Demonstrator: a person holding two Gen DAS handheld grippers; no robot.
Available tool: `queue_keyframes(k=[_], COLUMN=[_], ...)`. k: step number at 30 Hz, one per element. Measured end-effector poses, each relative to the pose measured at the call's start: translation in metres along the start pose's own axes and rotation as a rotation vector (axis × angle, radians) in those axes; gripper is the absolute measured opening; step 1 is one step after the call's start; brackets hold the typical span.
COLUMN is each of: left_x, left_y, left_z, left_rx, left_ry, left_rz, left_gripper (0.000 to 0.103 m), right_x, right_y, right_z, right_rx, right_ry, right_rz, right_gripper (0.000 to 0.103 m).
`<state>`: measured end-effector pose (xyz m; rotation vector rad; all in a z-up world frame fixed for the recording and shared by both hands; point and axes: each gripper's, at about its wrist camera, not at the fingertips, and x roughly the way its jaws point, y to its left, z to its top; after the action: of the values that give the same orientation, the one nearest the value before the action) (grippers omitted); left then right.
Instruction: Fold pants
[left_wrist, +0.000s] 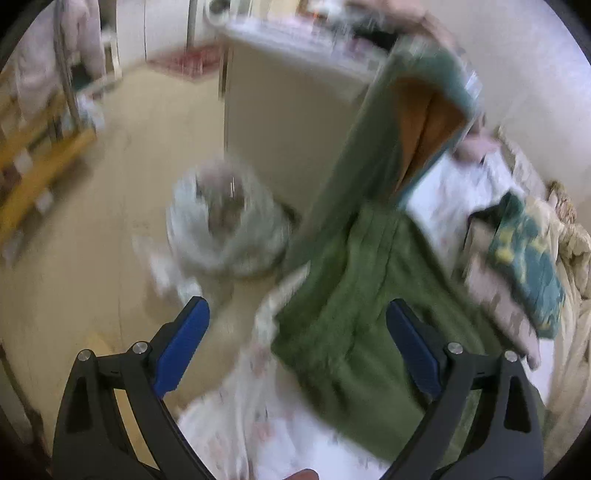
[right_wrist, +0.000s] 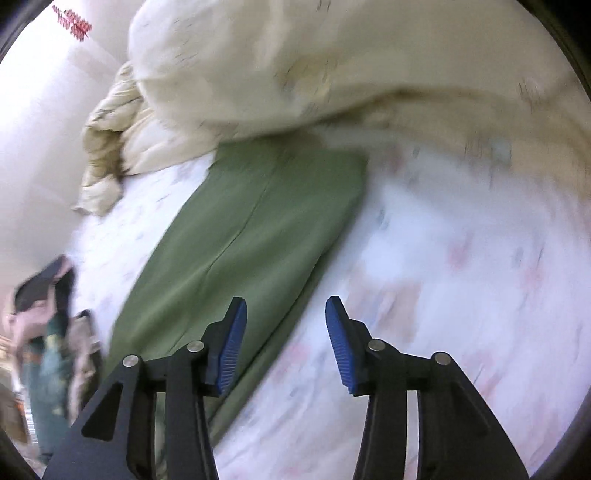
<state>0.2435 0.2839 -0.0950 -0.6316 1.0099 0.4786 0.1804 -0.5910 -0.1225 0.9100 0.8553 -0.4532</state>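
While angled down, right claw (right_wrist: 286, 339) parted (empty), beside green pants (right_wrist: 240, 236)

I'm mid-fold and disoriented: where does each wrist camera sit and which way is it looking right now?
Left wrist: on the left gripper, angled down over the bed edge; sees the pants with one part lifted, the floor, a cabinet; its open blue fingers and a fingertip show.
Right wrist: on the right gripper, angled down at the bed; sees the pants flat on the sheet, a duvet; its open fingers show.
Shared: pants, sheet, duvet.
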Motion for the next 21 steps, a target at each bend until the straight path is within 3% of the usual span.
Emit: queue_keyframes(k=[4, 7, 9, 11, 15, 17, 18, 21], left_x=[0.031, 0.044, 0.059, 0.080, 0.086, 0.081, 0.077, 0.069], left_y=[0.006, -0.008, -0.014, -0.012, -0.010, -0.014, -0.019, -0.030], left_z=[-0.024, -0.035, -0.046, -0.058, -0.062, -0.058, -0.057, -0.051], left_rx=[-0.092, -0.119, -0.145, -0.244, -0.359, -0.346, -0.333, -0.284], left_ry=[0.146, 0.160, 0.177, 0.235, 0.136, 0.075, 0.056, 0.045], left_rz=[-0.025, -0.105, -0.102, -0.114, -0.192, -0.233, -0.243, -0.259], left_gripper=[0.095, 0.095, 0.096, 0.096, 0.094, 0.086, 0.077, 0.038], right_x=[-0.006, -0.008, -0.008, -0.005, 0.001, 0.005, 0.008, 0.016], right_y=[0.011, 0.008, 0.004, 0.002, 0.001, -0.006, -0.011, -0.027], right_z=[-0.030, -0.038, -0.038, -0.036, -0.032, -0.028, -0.026, -0.018], right_rx=[-0.048, -0.043, -0.026, -0.027, -0.051, -0.019, 0.002, 0.061], right_ry=[0.037, 0.050, 0.047, 0.045, 0.044, 0.054, 0.055, 0.053], right_rz=[0.022, 0.042, 0.048, 0.050, 0.034, 0.053, 0.061, 0.075], right_gripper=[0.055, 0.056, 0.058, 0.059, 0.060, 0.060, 0.060, 0.060])
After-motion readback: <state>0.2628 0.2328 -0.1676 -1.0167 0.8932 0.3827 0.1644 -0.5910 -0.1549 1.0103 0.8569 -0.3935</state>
